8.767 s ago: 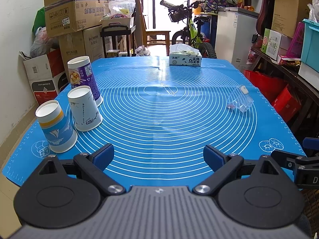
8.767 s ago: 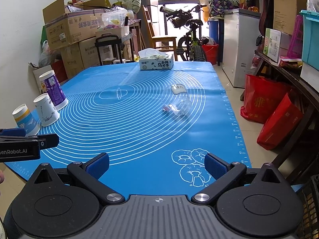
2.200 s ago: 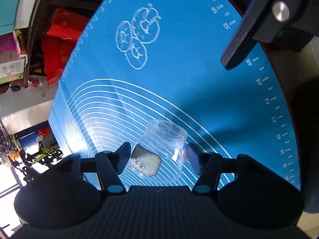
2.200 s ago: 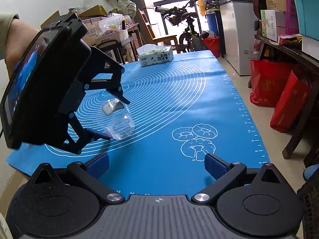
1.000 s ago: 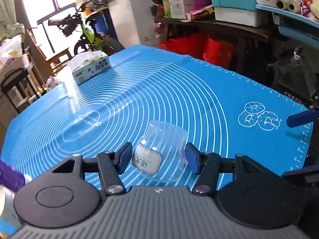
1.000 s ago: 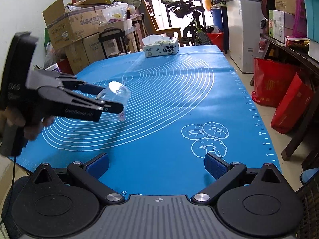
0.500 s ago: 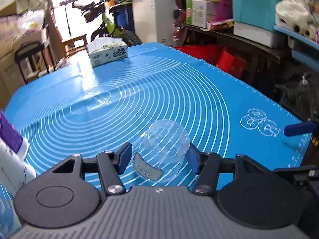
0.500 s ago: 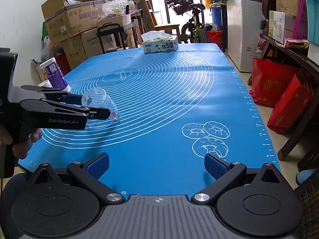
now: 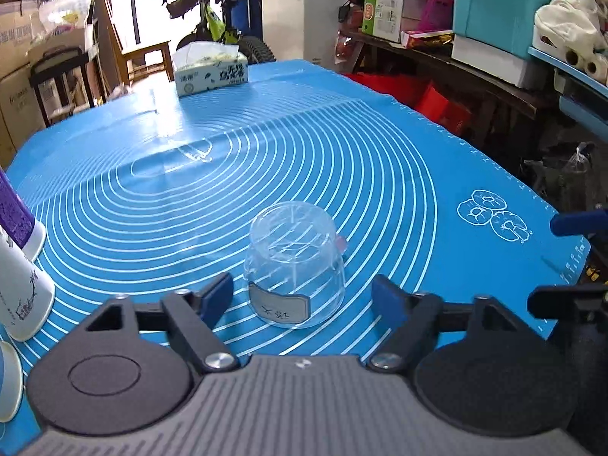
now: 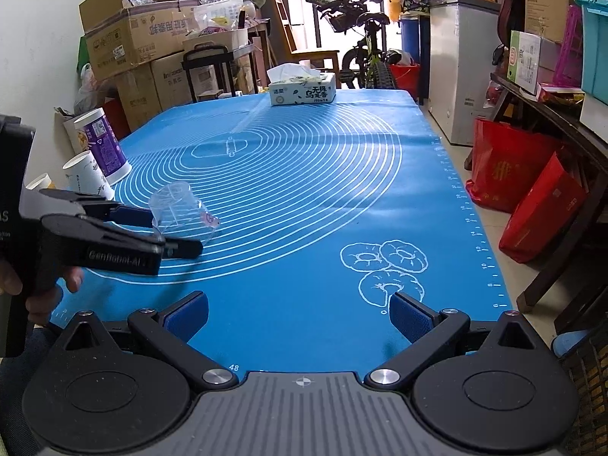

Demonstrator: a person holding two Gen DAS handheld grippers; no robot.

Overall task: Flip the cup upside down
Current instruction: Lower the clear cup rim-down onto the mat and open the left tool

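A clear plastic cup (image 9: 296, 266) with a grey label stands upside down on the blue mat (image 9: 266, 159), its closed base up. My left gripper (image 9: 302, 296) is open, its blue pads on either side of the cup and apart from it. The cup (image 10: 178, 212) also shows in the right wrist view, with the left gripper (image 10: 152, 231) around it. My right gripper (image 10: 300, 315) is open and empty above the mat's near edge (image 10: 304, 342).
Three paper cups (image 10: 100, 152) stand upside down at the mat's left edge. A tissue box (image 10: 302, 91) sits at the far end. Cardboard boxes (image 10: 133, 41), a bicycle (image 10: 361, 49), a white freezer (image 10: 463, 57) and red bags (image 10: 532, 186) surround the table.
The left gripper has set the cup down upside down on the mat and opened, letting go of it. The right gripper has stayed open and nearly still.
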